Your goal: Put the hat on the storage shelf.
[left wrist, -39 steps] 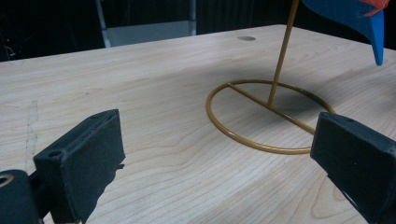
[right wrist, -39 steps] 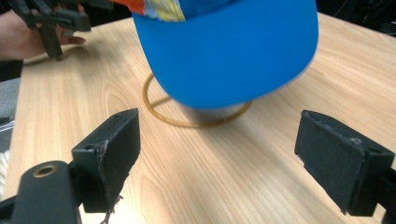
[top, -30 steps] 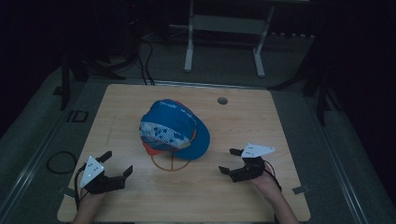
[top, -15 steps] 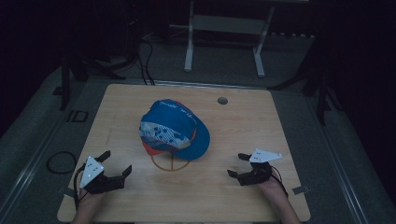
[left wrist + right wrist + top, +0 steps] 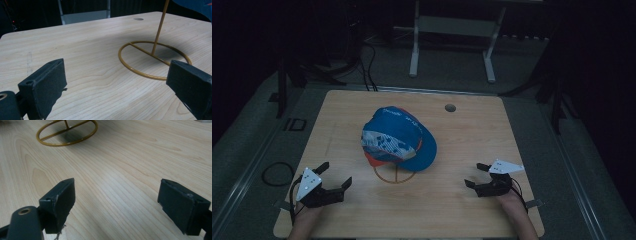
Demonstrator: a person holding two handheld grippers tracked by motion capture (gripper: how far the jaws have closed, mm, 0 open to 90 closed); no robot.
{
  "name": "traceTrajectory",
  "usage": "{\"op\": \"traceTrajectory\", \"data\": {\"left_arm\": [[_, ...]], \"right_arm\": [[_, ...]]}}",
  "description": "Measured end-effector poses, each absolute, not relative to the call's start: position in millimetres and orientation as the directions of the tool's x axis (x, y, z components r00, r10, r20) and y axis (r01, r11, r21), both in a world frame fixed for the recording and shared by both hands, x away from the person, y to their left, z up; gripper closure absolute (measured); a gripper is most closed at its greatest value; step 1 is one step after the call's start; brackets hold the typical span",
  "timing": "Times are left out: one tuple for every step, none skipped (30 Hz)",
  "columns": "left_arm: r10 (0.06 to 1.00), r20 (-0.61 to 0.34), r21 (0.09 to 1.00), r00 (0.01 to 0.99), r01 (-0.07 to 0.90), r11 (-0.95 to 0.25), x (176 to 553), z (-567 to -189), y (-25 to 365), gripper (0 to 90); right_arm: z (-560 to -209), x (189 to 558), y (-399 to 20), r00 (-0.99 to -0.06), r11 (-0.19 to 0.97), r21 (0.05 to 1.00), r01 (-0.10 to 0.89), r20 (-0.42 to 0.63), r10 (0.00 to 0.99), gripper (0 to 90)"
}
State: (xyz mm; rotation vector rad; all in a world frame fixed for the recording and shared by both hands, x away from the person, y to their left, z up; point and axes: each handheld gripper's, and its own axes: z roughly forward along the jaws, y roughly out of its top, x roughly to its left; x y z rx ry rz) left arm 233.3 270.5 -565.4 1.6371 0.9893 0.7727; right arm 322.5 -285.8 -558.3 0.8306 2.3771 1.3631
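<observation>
Dim high view, brighter gripper views, soft shadows

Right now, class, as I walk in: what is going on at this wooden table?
A person sits at the wooden table with a hand-held gripper in each hand. Both are open and empty: the left hand-held gripper rests near the front left corner, the right hand-held gripper near the front right. Between them, a blue baseball cap with a patterned front sits on a gold wire stand with a ring base. Neither gripper touches the cap or the stand.
</observation>
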Motion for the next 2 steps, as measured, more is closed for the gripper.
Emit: {"op": "traceTrajectory", "data": {"left_arm": [[0.890, 0.013, 0.964, 0.455, 0.231, -0.132, 233.3, -565.4, 270.6, 3.1], [0.890, 0.013, 0.964, 0.455, 0.231, -0.132, 233.3, -565.4, 270.6, 3.1]], "right_arm": [[-558.5, 322.8, -285.8, -0.797, 0.391, 0.855, 0.340, 0.041, 0.603, 14.6], [-558.6, 323.0, -285.9, -0.797, 0.391, 0.855, 0.341, 0.043, 0.602, 14.6]]}}
